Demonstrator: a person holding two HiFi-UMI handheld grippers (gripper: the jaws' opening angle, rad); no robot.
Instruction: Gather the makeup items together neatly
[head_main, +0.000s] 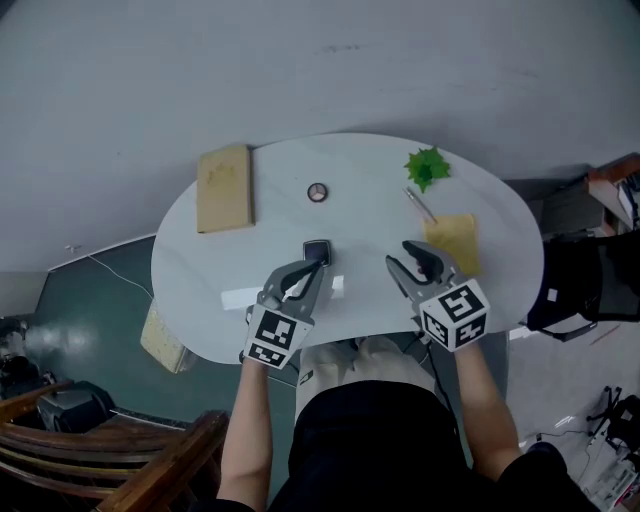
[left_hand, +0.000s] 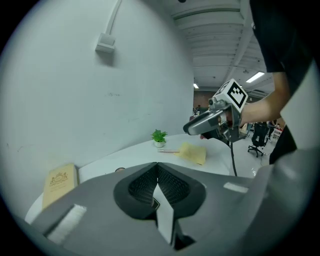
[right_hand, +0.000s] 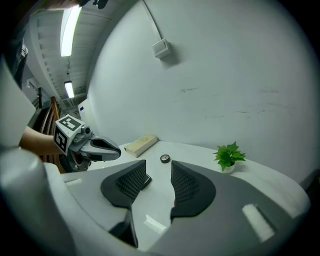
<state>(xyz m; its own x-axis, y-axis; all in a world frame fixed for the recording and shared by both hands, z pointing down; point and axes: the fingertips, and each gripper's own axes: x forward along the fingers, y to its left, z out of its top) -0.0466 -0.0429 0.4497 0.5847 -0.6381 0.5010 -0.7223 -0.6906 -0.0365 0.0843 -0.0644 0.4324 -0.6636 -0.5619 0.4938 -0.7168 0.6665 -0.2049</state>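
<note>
Our left gripper (head_main: 316, 268) is clenched with nothing between its jaws, just beside the small square case (head_main: 317, 250) on the table (head_main: 200, 270). Our right gripper (head_main: 398, 254) is released and empty. The round pot (head_main: 317, 193) and the thin stick (head_main: 420, 204) lie well apart. We judge the case light, stiff and smooth, so it may slip; better to take it by two opposite edges.

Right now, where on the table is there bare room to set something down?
Bare: left front of the table, between tan book and left tongs; the middle, between round case and plant. Crowded: right side, around yellow sheet.
</note>
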